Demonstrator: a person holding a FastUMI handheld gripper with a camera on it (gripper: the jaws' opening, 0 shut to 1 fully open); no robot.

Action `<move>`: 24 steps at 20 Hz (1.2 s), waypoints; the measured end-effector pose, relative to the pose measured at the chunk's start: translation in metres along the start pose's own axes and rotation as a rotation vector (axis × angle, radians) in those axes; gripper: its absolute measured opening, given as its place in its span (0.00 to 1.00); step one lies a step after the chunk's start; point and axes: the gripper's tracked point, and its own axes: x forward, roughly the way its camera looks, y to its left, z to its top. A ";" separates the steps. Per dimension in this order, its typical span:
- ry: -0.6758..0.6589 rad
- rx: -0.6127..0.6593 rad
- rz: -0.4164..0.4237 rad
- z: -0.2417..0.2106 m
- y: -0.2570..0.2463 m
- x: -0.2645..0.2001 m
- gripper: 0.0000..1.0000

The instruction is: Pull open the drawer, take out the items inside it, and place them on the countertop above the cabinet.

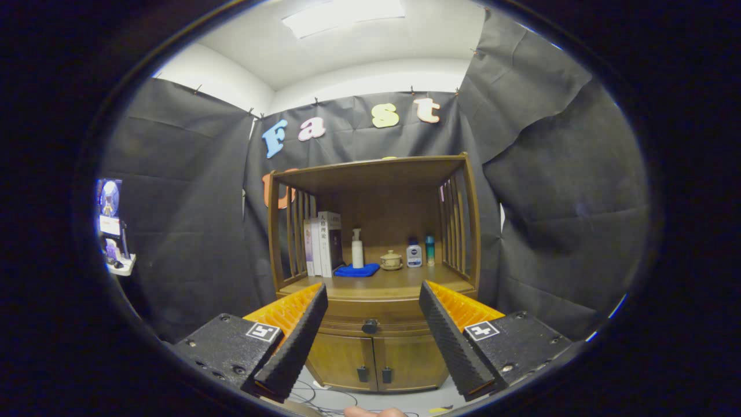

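- My tool [373,301] is spread wide, holding nothing, well short of the cabinet [373,347].
- The drawer [370,321] sits closed, its knob [370,326] between my fingers' line.
- Nothing is out yet: opening, emptying and placing onto the table [399,281] all remain.

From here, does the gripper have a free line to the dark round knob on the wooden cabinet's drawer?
Probably yes. The gripper is open, and the dark round knob sits between and beyond its fingers with nothing in front. The wooden cabinet looks some way ahead.
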 end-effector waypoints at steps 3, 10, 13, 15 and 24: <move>0.017 0.000 0.011 -0.004 0.001 0.001 1.00; 0.042 0.019 -0.019 -0.016 -0.010 0.015 1.00; 0.057 0.015 -0.028 -0.024 -0.011 0.025 1.00; 0.061 0.023 -0.027 -0.031 -0.013 0.028 1.00; 0.135 0.040 -0.034 -0.082 -0.014 0.066 1.00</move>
